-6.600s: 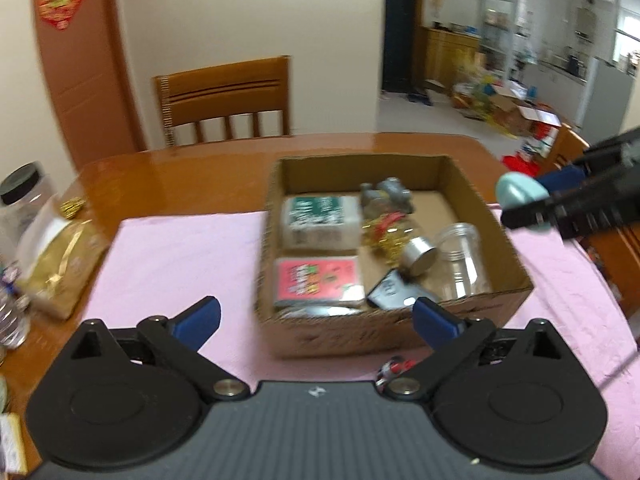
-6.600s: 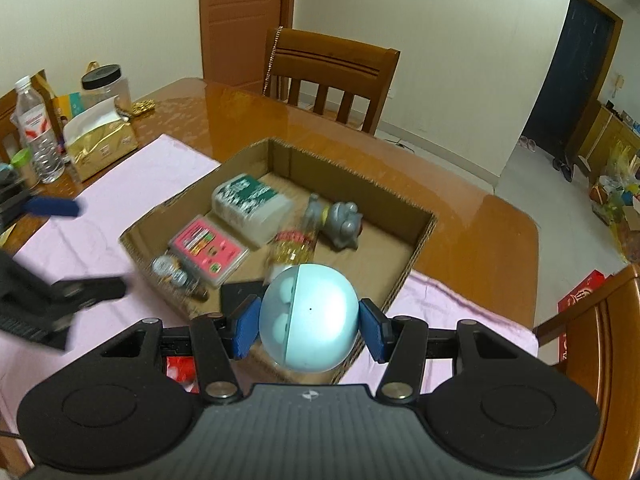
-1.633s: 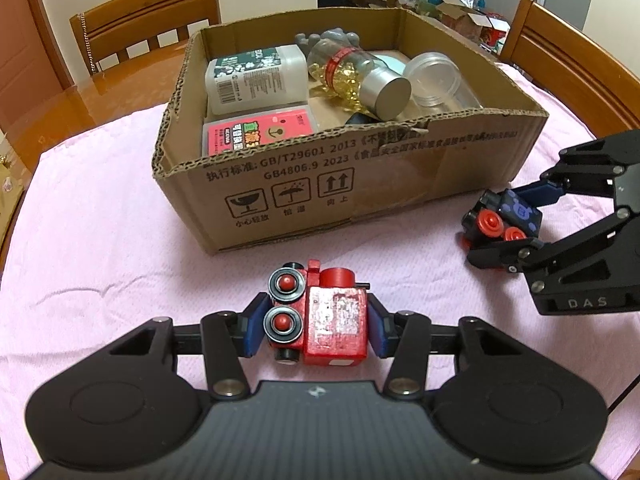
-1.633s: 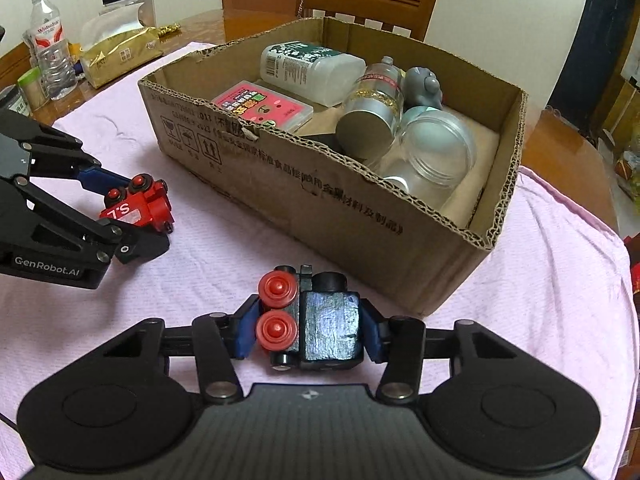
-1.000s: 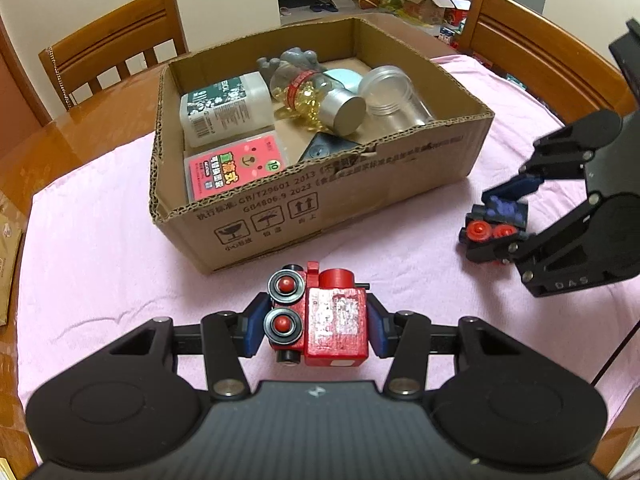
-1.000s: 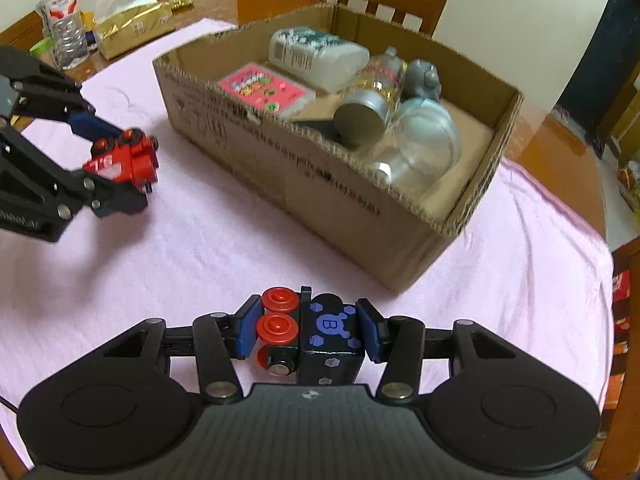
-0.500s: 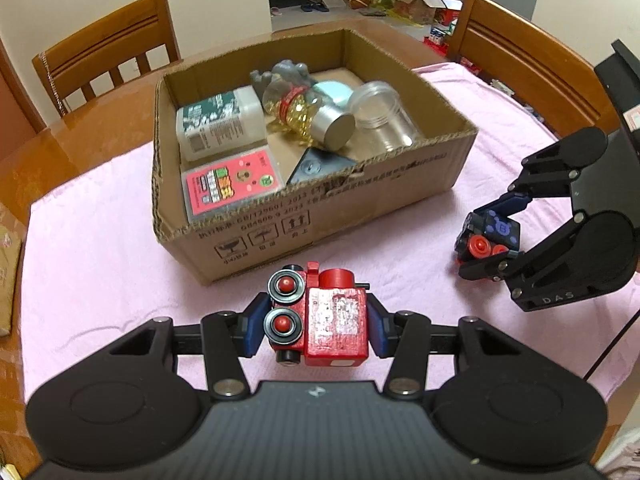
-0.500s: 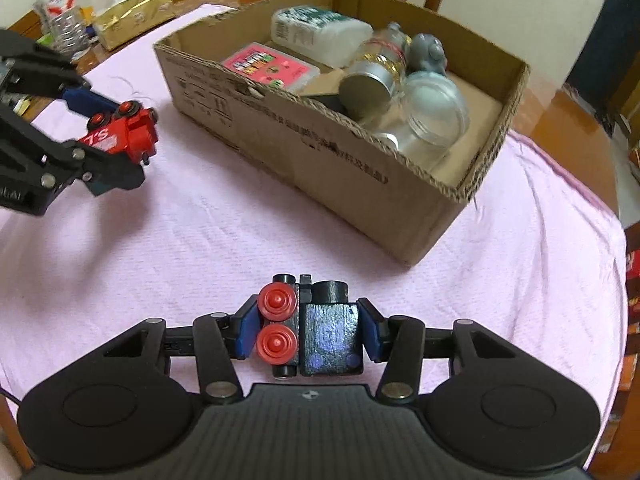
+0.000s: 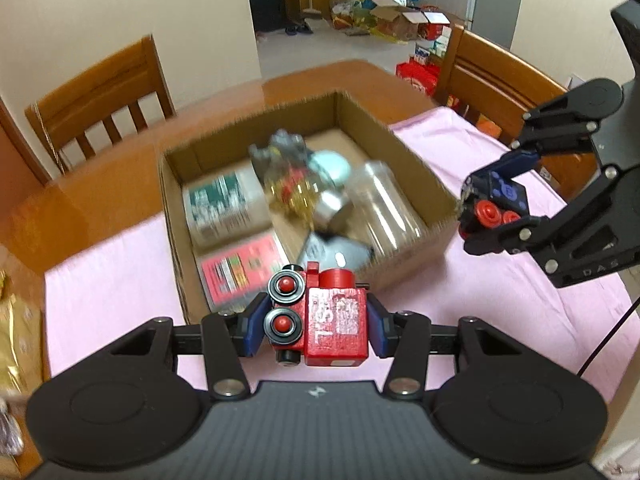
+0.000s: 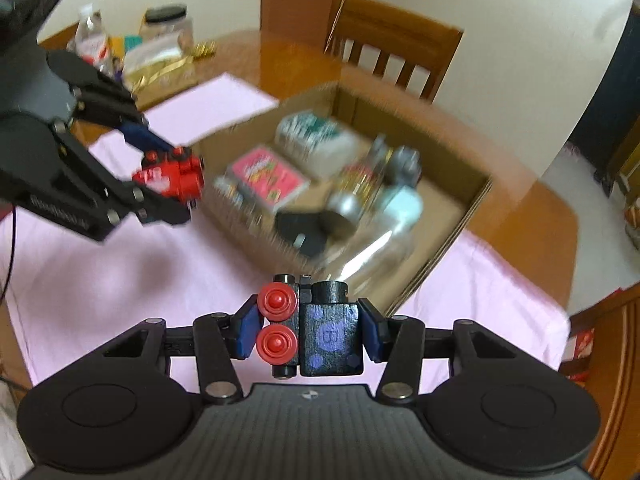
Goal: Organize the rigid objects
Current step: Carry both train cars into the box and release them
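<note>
My left gripper is shut on a red toy train car with black-and-red wheels, held in the air above the near edge of the cardboard box. My right gripper is shut on a dark blue toy train car with red wheels, held above the box's near right corner. Each gripper shows in the other's view: the right one with the blue car, the left one with the red car. The box holds a white bottle, a pink pack, a clear jar and a pale blue ball.
The box stands on a pink cloth over a wooden table. Wooden chairs stand behind and to the right. A gold packet, a water bottle and a jar sit at the table's far left.
Both grippers have risen with their toy cars and now hang higher, over the box's edge. The views tilted up and blurred from the motion. Both stay shut.
</note>
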